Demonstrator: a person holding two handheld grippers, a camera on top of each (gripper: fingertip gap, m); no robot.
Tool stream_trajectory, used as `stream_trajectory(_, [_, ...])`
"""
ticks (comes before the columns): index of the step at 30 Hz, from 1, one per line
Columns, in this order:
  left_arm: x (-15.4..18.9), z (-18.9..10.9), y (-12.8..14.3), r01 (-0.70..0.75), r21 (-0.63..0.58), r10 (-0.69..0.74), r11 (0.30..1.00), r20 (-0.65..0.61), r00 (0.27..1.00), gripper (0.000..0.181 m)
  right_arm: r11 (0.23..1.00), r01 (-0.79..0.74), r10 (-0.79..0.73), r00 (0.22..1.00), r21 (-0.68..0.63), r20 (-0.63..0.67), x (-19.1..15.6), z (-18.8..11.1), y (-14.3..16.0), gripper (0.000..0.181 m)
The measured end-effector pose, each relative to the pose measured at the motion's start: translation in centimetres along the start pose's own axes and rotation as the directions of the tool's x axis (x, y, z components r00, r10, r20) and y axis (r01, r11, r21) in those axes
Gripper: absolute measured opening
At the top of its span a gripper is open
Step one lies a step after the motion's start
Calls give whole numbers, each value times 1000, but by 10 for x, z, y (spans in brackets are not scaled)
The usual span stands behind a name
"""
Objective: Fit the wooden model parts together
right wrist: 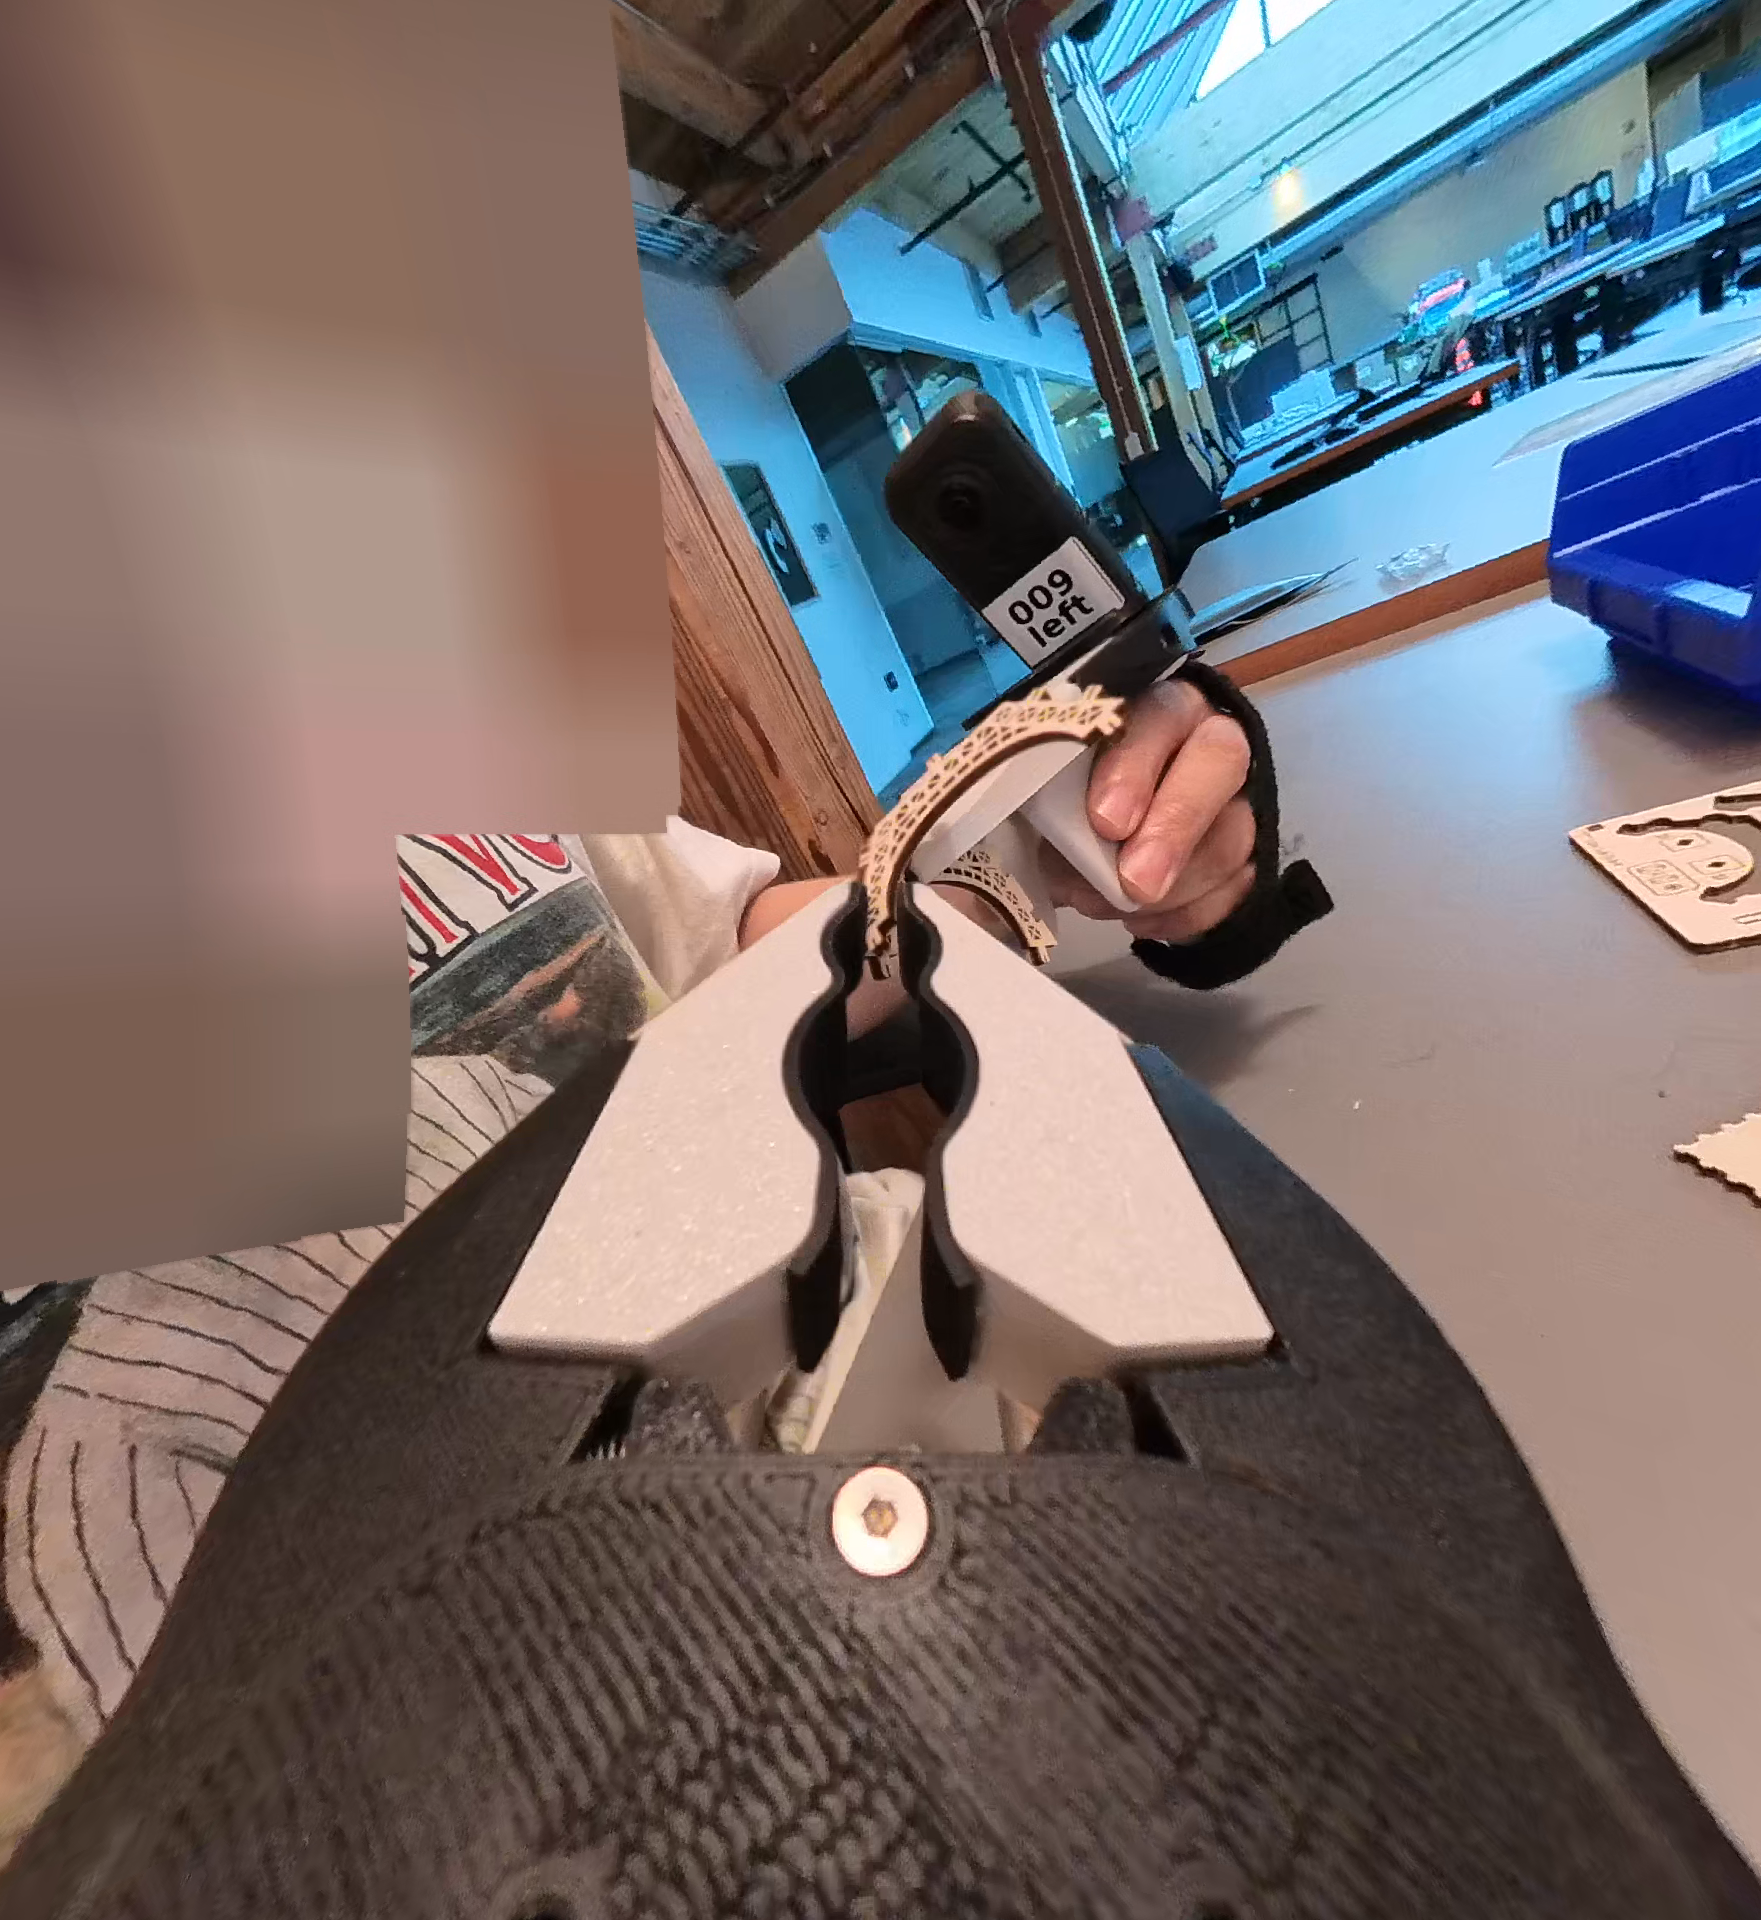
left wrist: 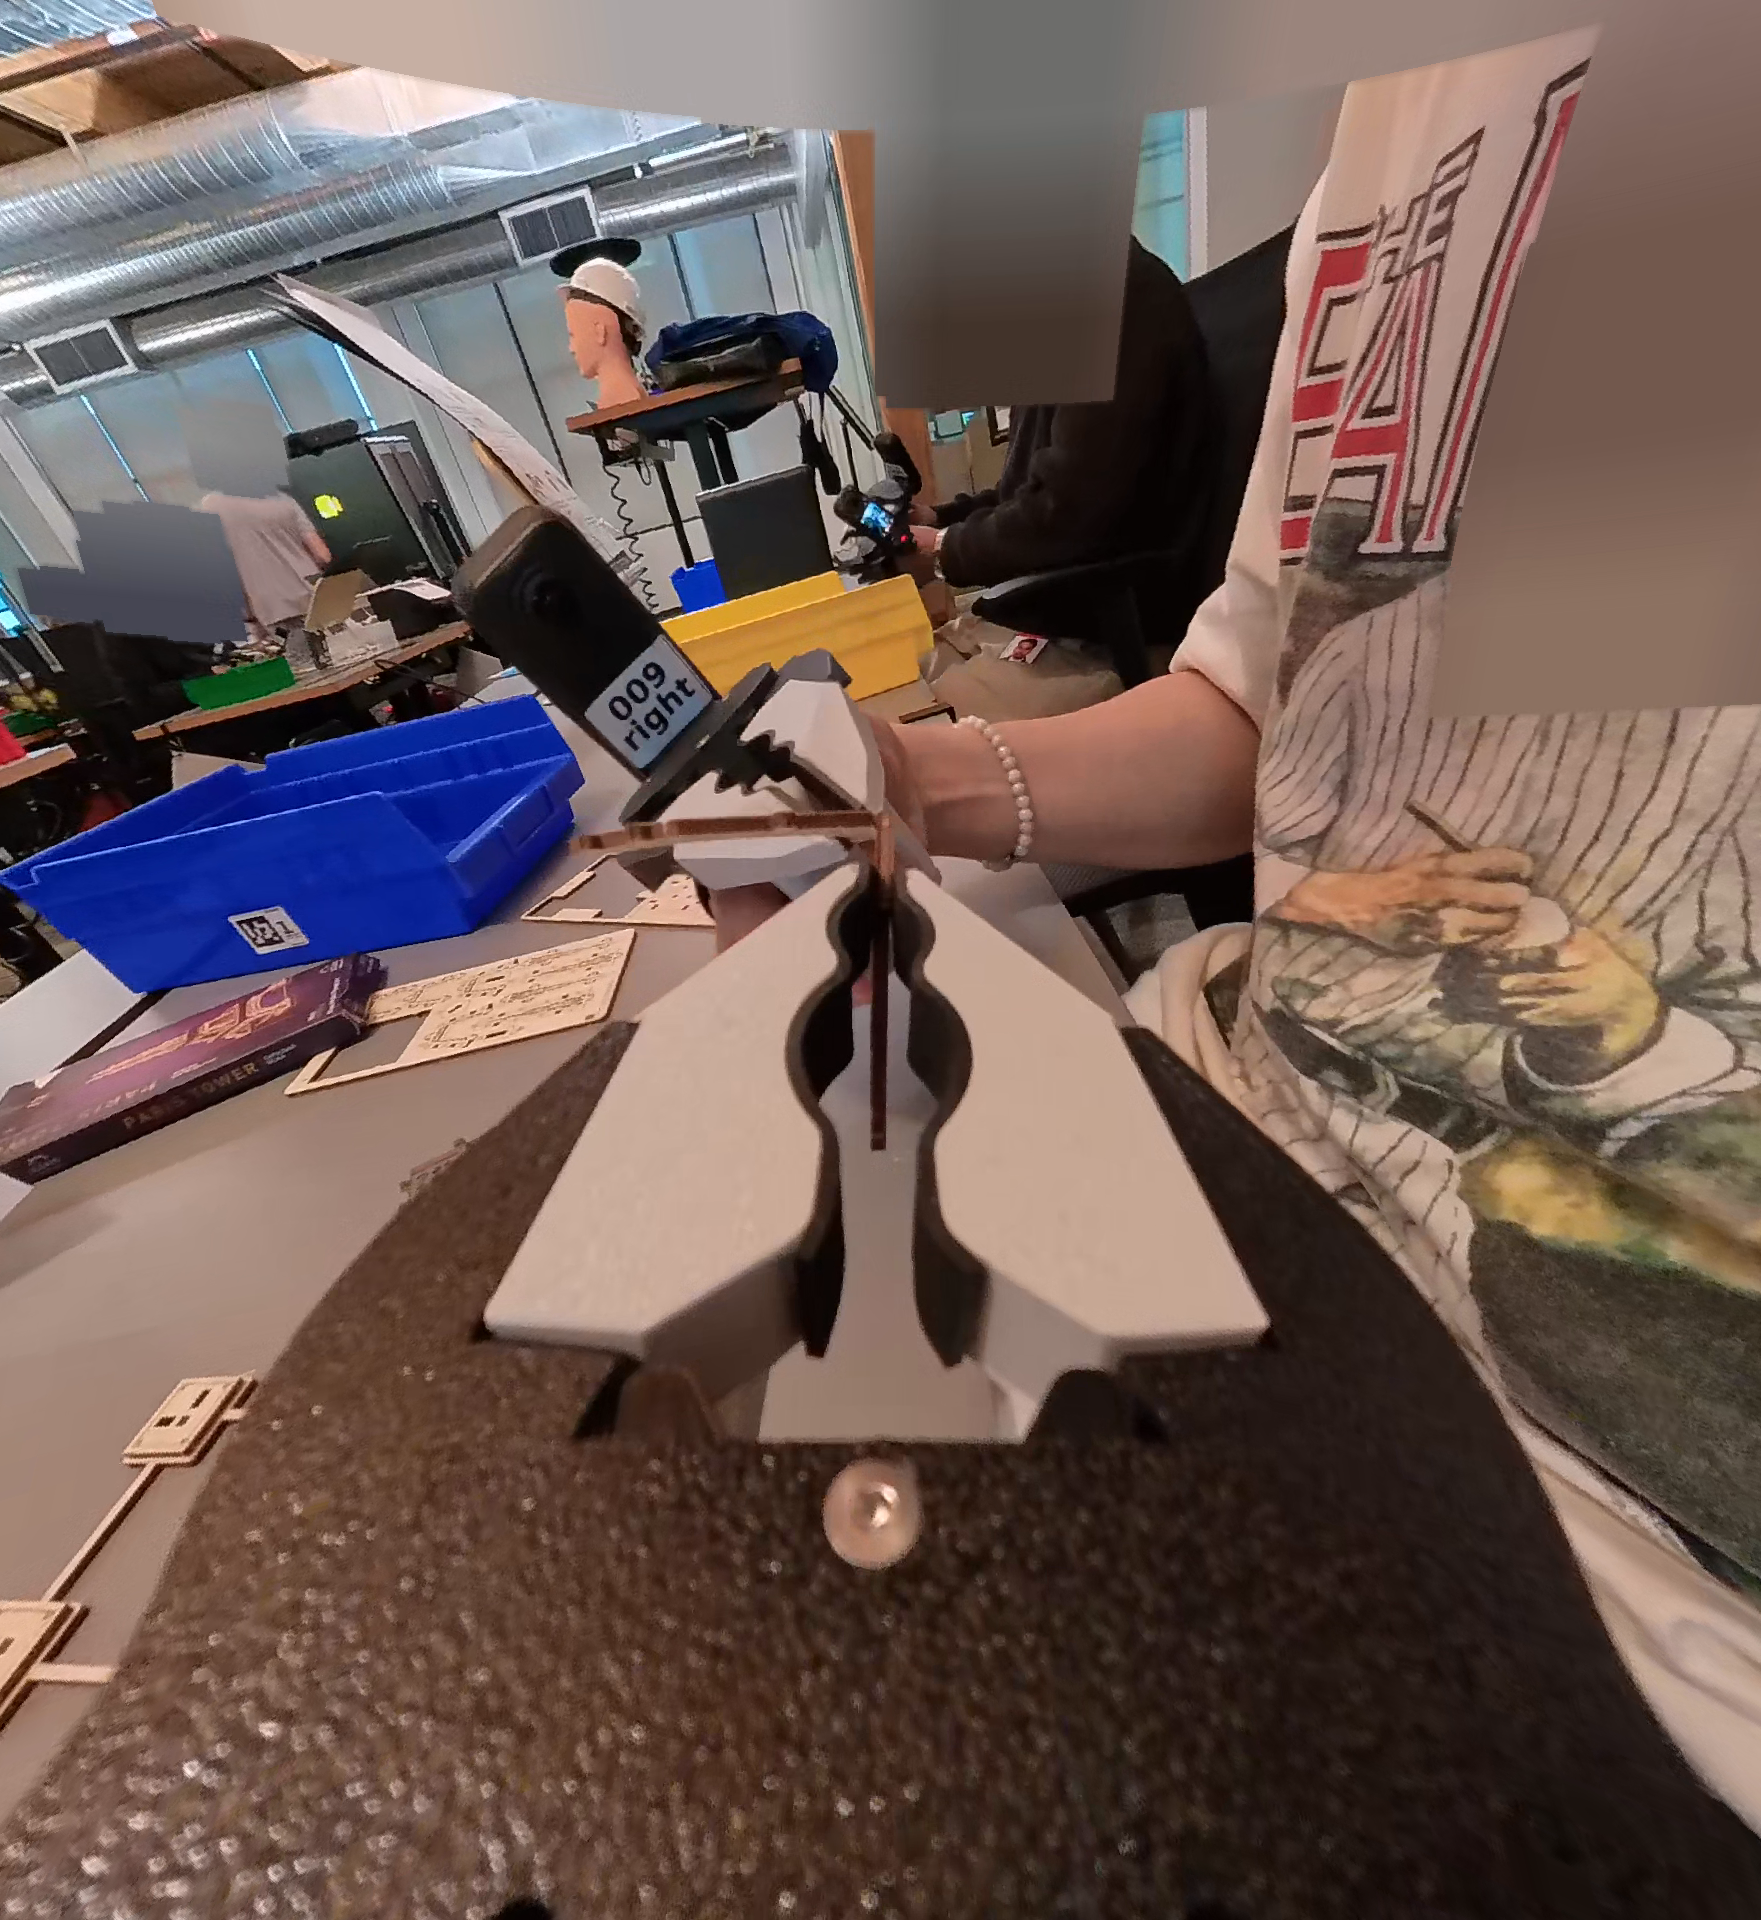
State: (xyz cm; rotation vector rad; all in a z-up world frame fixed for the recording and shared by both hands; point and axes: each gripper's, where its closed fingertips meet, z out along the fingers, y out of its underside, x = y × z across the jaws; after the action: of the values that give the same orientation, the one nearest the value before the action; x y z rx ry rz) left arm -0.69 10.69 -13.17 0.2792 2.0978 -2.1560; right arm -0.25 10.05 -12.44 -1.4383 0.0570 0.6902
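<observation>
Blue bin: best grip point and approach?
Grip the rim of the blue bin's near long wall from above, one finger inside and one outside. The bin sits upright and open-topped with thin walls. Its body looks too wide to span.

A workshop or maker lab: bare silver ducts [left wrist: 232, 177] run under a timber ceiling [left wrist: 76, 83], with rows of workbenches [right wrist: 1634, 281] behind. Blue bins [left wrist: 304, 831], laser-cut sheets [left wrist: 502, 997] and a hard-hatted mannequin head [left wrist: 606, 332] sit about.
</observation>
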Motion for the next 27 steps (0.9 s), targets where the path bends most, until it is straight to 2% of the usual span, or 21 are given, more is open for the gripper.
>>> stream_trajectory(3, [-1,-1,3,24,-14,-24,1000,7,1000,0,1000,-1,1,1000,-11,-20,4,-1,1,3])
stream_trajectory(13, [-5,-1,4,125,32,-126,992,30,992,0,991,126,-129,986,-35,-102,6,-1,-2,3])
stream_trajectory(15, [-6,-2,6,111,21,-112,994,44,993,0,987,150,-156,979,-53,-131,9,-2,-2,3])
stream_trajectory(16, [-7,-1,8,97,4,-97,995,51,994,0,983,171,-180,973,-70,-148,11,-3,-1,8])
stream_trajectory(18, [-7,0,12,72,-37,-69,997,59,996,0,968,217,-237,955,-127,-180,12,0,3,34])
stream_trajectory(19, [-7,2,15,53,-60,-49,997,60,997,0,954,251,-280,940,-162,-192,13,2,6,40])
stream_trajectory(22, [-6,6,19,16,-114,-10,993,57,998,0,911,328,-384,896,-250,-223,15,6,10,29])
stream_trajectory(25, [-7,7,16,5,-102,2,995,62,998,0,878,382,-455,854,-290,-253,17,5,7,18])
stream_trajectory(27, [-9,6,16,10,-99,-3,995,72,997,0,855,407,-494,828,-321,-264,18,5,8,18])
